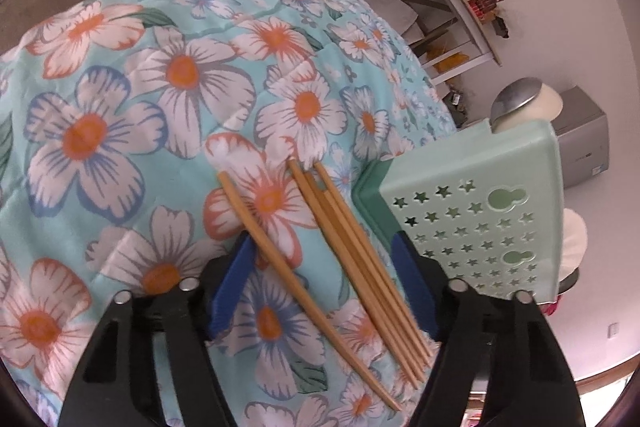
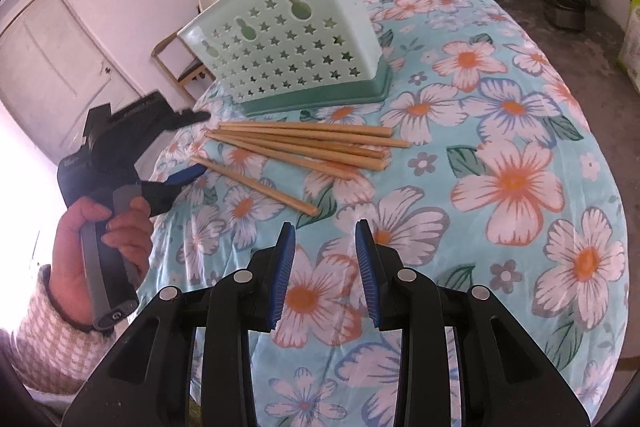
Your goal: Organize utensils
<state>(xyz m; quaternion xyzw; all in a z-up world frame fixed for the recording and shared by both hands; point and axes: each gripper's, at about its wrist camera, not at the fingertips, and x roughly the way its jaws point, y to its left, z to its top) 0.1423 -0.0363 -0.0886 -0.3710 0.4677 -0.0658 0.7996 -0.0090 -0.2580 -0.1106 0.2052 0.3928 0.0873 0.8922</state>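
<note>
The chopsticks (image 2: 304,143) lie loose on the flowered tablecloth (image 2: 512,183), pale bamboo sticks, thick and squared at one end and tapering to thin points at the other. Most of them are bunched side by side, nearly parallel, their thick ends roughly lined up. One chopstick (image 2: 256,183) lies apart from the bunch, angled away from it on the side nearer the right gripper. From the left wrist view the bunch (image 1: 360,259) and the single stick (image 1: 300,279) both run between the left gripper's blue pads, thin ends toward the camera.

Just beside the bunch stands the utensil holder (image 2: 296,39), a mint-green plastic box with star-shaped holes and a few larger keyhole cutouts in its wall, sitting on a darker green drip tray (image 2: 320,99). Spoon bowls (image 1: 516,99) stick up out of its top.

The left gripper (image 2: 192,147) reaches over the thin ends of the sticks with its jaws spread wide; the pads press on nothing, and the sticks rest on the cloth between them. A hand (image 2: 92,247) in a checked sleeve holds its handle. The right gripper (image 2: 325,239) hovers over bare cloth, near the single stick, its jaws parted with nothing between them.
</note>
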